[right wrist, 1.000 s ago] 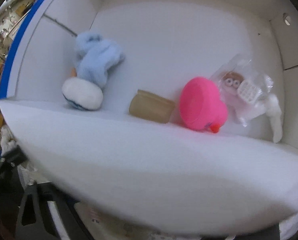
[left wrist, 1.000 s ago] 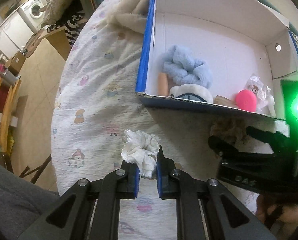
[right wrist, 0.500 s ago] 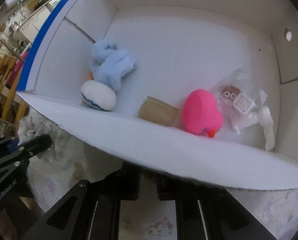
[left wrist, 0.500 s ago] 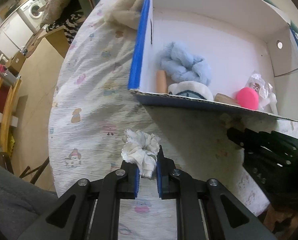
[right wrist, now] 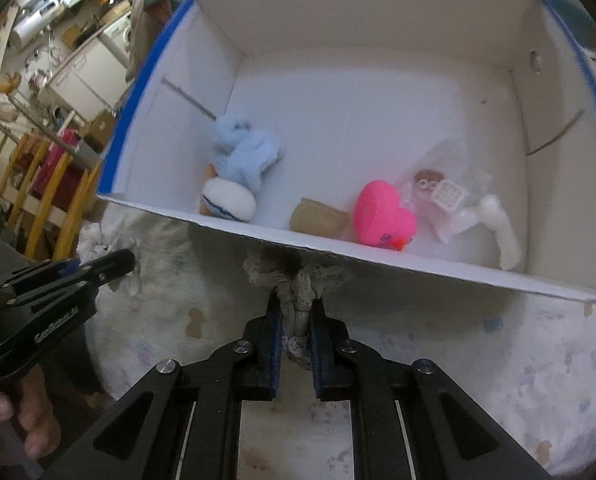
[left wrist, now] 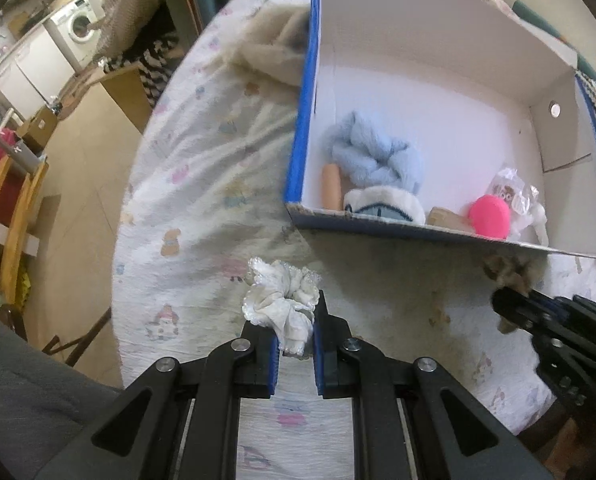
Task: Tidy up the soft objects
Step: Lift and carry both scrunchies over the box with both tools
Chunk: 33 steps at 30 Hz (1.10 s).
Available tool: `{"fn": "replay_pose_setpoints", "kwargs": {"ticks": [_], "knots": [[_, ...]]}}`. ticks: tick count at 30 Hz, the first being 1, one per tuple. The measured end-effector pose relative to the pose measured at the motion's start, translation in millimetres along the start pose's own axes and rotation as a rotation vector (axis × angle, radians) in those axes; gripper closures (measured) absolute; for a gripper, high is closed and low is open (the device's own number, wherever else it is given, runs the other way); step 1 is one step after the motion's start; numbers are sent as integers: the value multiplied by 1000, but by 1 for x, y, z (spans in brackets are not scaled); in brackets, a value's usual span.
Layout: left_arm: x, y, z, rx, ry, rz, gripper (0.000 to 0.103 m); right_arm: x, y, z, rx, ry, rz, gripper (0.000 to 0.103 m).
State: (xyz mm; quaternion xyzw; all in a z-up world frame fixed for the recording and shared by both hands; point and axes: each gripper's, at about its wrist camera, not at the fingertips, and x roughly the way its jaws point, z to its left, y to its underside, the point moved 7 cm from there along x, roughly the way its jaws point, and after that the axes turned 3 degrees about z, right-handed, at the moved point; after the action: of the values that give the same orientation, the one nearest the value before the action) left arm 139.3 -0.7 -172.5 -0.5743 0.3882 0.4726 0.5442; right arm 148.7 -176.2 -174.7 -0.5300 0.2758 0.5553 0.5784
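Note:
My left gripper (left wrist: 295, 326) is shut on a white frilly scrunchie (left wrist: 280, 300), held above the printed bedsheet (left wrist: 202, 184). My right gripper (right wrist: 296, 312) is shut on a grey lace scrunchie (right wrist: 298, 280), just in front of the near wall of the white box with blue edges (right wrist: 417, 258). In the left wrist view the right gripper (left wrist: 509, 304) shows at the right with the grey scrunchie (left wrist: 507, 270) at its tips. Inside the box lie a light blue fluffy item (right wrist: 244, 152), a white plush piece (right wrist: 228, 202), a tan pot (right wrist: 319, 220), a pink duck (right wrist: 383, 220) and a clear bag of small items (right wrist: 445, 196).
A beige fluffy cloth (left wrist: 274, 52) lies on the bed beside the box's left wall. Past the bed's left edge are tiled floor (left wrist: 78, 184), a wooden rack (left wrist: 14, 196) and a washing machine (left wrist: 80, 26). A person's hand (right wrist: 22, 412) holds the left gripper's handle.
My right gripper went from open to shut on the grey scrunchie and has risen and drawn back from the box wall, so its fingers now show. The left gripper kept still with the white scrunchie.

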Motion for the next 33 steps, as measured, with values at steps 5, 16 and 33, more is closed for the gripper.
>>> {"fn": "replay_pose_setpoints", "kwargs": {"ticks": [5, 16, 33], "knots": [[-34, -7, -2, 30, -28, -139, 91, -33, 5, -10, 37, -42, -79, 90], [-106, -24, -17, 70, 100, -354, 91, -118, -10, -12, 31, -49, -331, 90], [-125, -116, -58, 163, 113, -406, 91, -113, -115, -67, 108, -6, -422, 90]]}}
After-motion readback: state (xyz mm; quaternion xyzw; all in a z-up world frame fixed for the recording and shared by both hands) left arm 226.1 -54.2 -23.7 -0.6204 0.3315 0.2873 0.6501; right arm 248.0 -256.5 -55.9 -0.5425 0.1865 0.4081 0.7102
